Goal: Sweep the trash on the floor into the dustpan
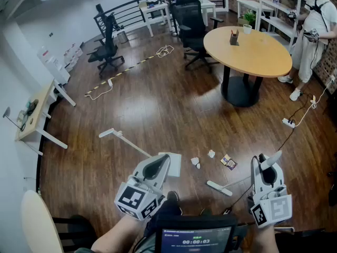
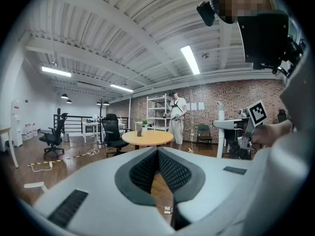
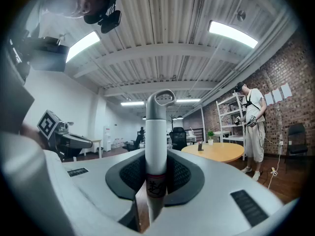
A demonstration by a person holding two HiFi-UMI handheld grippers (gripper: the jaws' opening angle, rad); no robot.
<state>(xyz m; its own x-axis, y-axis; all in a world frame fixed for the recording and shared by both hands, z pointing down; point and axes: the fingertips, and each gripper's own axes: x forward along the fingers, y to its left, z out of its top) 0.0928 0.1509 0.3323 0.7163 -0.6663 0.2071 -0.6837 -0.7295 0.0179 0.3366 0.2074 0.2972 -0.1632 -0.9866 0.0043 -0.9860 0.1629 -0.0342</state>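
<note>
Two crumpled paper bits [image 1: 195, 162] [image 1: 211, 154] and a small wrapper [image 1: 228, 162] lie on the wooden floor. A white dustpan [image 1: 173, 164] lies left of them, its long handle [image 1: 126, 143] running off to the left. My left gripper [image 1: 164, 160] hovers at the dustpan, jaws shut with nothing between them; the wrapper [image 2: 168, 210] shows past its jaws [image 2: 157, 154]. My right gripper [image 1: 262, 165] is shut on the white broom handle [image 3: 155, 146], which has a grey loop on top. The broom head [image 1: 218, 187] rests on the floor just below the trash.
A round wooden table [image 1: 247, 51] stands at the back right, with office chairs [image 1: 190, 22] [image 1: 107, 49] behind it. A person [image 1: 316, 30] stands by the shelves. A power strip with its cable [image 1: 288, 123] lies at the right. A desk [image 1: 34, 112] lines the left wall.
</note>
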